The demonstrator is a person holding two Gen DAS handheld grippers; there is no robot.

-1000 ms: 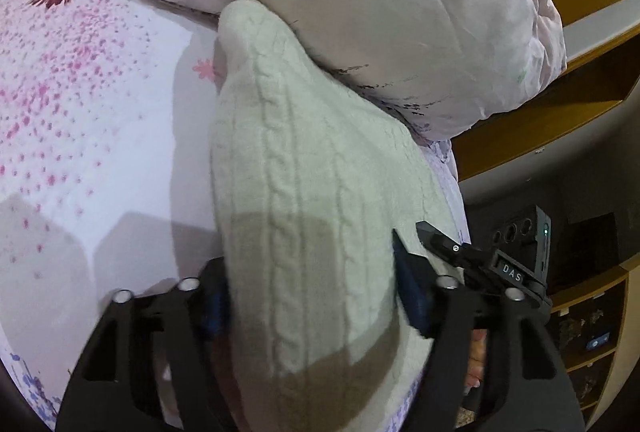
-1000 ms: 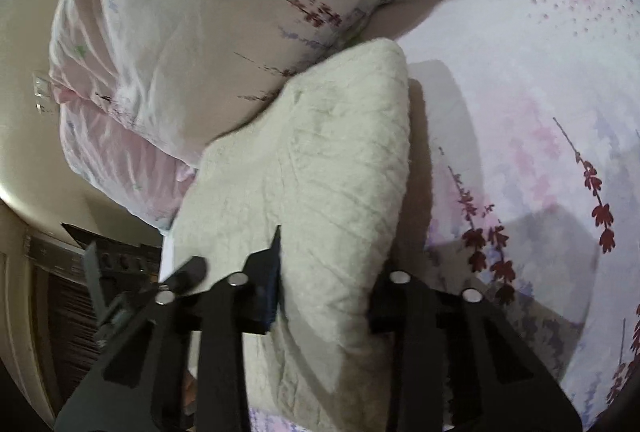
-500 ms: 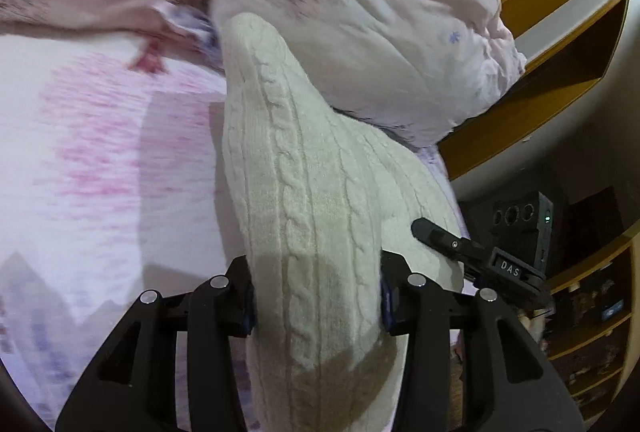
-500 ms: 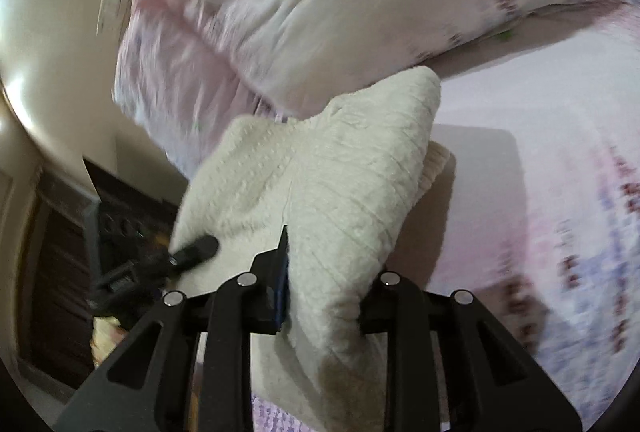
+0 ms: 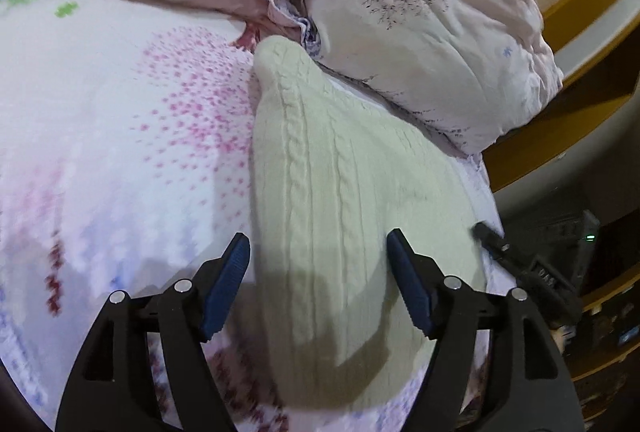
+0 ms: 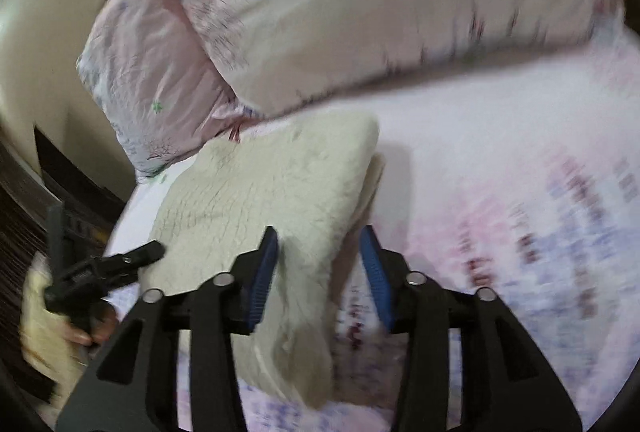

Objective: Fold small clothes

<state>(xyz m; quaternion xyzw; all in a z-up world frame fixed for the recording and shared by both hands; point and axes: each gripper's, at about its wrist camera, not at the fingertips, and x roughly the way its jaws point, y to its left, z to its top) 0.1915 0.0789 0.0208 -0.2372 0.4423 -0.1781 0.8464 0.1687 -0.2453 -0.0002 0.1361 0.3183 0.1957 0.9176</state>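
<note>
A cream cable-knit garment (image 5: pixel 340 199) lies folded on the floral bed sheet (image 5: pixel 120 151), next to the pillows. My left gripper (image 5: pixel 318 252) is open, its blue pads on either side of the garment's near end without touching it. In the right wrist view the same garment (image 6: pixel 260 199) lies folded, and my right gripper (image 6: pixel 318 252) is open with its pads apart over the garment's near right edge. The left gripper (image 6: pixel 104 268) also shows at the left of the right wrist view.
Pink floral pillows (image 5: pixel 420 11) lie behind the garment, also seen in the right wrist view (image 6: pixel 360 11). A wooden headboard and shelf (image 5: pixel 580 71) stand to the right. The bed edge runs beside the garment; dark furniture (image 6: pixel 24 191) stands beyond it.
Both grippers were shut on the garment half a second ago and have opened and let it go. The garment now rests on the sheet and both grippers have drawn back a little.
</note>
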